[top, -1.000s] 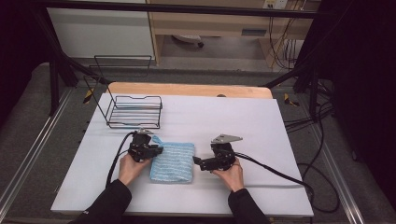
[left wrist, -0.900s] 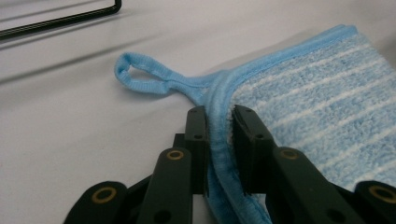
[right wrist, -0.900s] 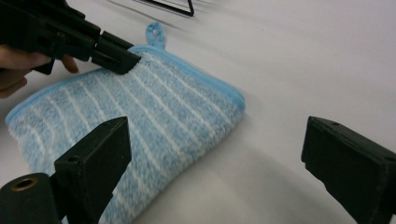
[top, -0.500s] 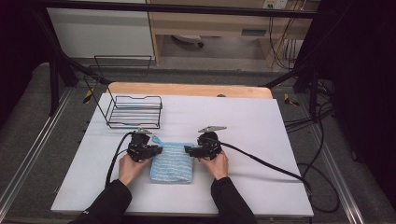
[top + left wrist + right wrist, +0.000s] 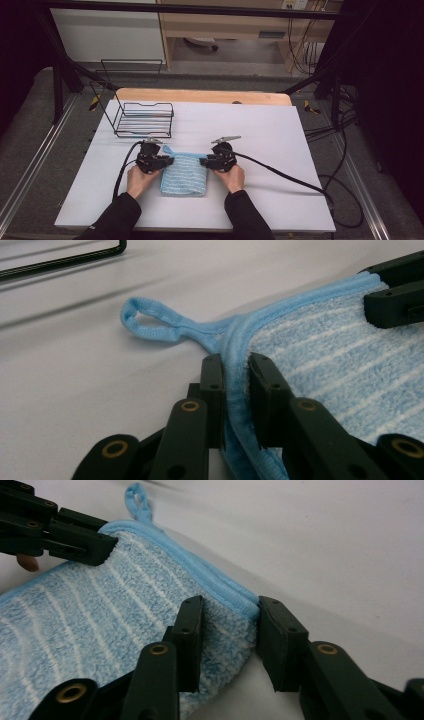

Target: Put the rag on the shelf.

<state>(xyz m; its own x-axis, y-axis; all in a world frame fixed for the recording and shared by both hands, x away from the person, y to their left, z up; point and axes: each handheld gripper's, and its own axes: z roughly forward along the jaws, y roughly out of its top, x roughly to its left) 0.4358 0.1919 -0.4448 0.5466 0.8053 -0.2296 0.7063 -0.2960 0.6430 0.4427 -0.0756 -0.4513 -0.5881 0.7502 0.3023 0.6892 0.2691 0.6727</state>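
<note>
While no writing reads, left claw (image 5: pixel 235 390) pinches towel (image 5: pixel 340 375)

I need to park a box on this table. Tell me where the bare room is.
Free: the white sheet right of the right gripper, crossed only by its cable; the far strip between the wire rack and the wooden edge; the near left corner. Crowded: front centre, where the left gripper and right gripper flank the blue towel.

Left gripper (image 5: pixel 235 390) pinches blue towel's (image 5: pixel 340 375) hemmed edge.
</note>
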